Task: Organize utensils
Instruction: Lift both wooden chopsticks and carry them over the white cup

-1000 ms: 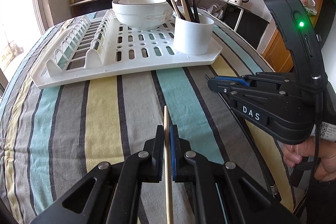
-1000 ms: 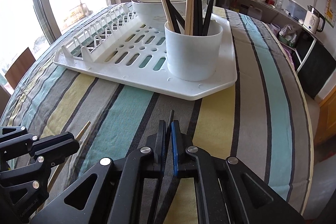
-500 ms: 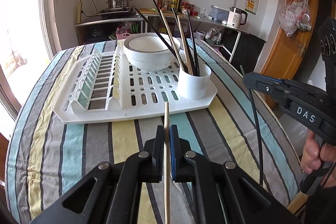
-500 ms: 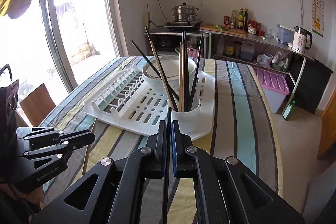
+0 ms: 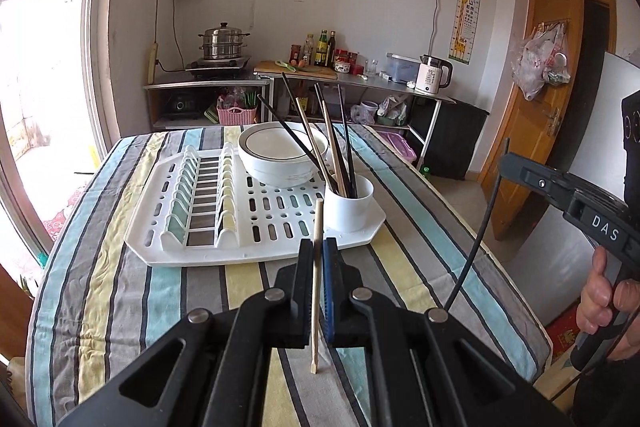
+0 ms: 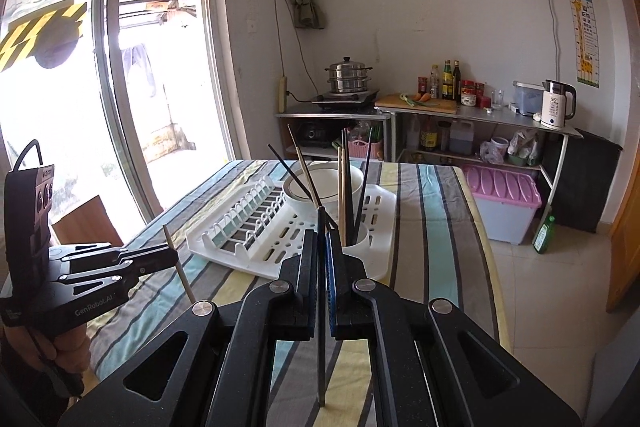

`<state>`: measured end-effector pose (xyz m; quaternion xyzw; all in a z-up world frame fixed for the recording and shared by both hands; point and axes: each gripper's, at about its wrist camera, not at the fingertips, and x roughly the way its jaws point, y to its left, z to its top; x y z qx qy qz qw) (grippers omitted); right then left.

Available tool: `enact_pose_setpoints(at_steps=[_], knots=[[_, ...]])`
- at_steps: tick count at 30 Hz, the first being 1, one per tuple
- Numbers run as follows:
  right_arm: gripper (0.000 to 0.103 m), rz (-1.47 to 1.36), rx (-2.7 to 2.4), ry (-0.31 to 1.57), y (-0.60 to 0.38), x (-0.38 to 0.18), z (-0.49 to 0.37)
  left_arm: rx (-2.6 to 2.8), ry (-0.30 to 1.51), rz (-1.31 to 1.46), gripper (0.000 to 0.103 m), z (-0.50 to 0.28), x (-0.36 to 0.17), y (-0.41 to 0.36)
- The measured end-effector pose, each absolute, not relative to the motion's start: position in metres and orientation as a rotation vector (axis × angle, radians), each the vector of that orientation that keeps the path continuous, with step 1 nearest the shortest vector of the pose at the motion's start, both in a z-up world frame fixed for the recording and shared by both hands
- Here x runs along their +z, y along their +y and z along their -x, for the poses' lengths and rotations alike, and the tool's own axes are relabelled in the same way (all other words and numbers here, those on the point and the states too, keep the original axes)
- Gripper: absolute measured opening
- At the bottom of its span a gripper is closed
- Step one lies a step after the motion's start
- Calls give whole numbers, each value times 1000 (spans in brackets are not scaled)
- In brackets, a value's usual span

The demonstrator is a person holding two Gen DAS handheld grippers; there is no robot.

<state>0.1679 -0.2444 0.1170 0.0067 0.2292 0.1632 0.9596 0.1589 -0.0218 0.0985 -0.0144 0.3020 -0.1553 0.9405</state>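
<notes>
Table under striped cloth; white drying rack lying directly on cloth.

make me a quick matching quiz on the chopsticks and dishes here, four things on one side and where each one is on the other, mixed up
Things:
1. wooden chopstick
2. black chopstick
3. white bowl
4. white cup

Places:
A. on the drying rack, holding several chopsticks
B. clamped in the right hand-held gripper
C. on the drying rack behind the cup
D. clamped in the left hand-held gripper

Pairs: 1-D, 2-B, 3-C, 4-A
</notes>
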Motion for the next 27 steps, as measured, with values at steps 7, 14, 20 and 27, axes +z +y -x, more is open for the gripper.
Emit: enact_pose_setpoints(at_steps=[7,14,20,27], knots=[[4,-18,323,457,-249,117,-165,-323,614,24,5,-156,99,-25],[4,-15,319,431,-254,127,-163,-329,612,28,5,-161,105,-26],[4,-16,313,403,-255,141,-172,-335,602,4,5,-175,118,-35],[4,-26,298,368,-258,160,-195,-362,560,-12,5,-200,146,-48]])
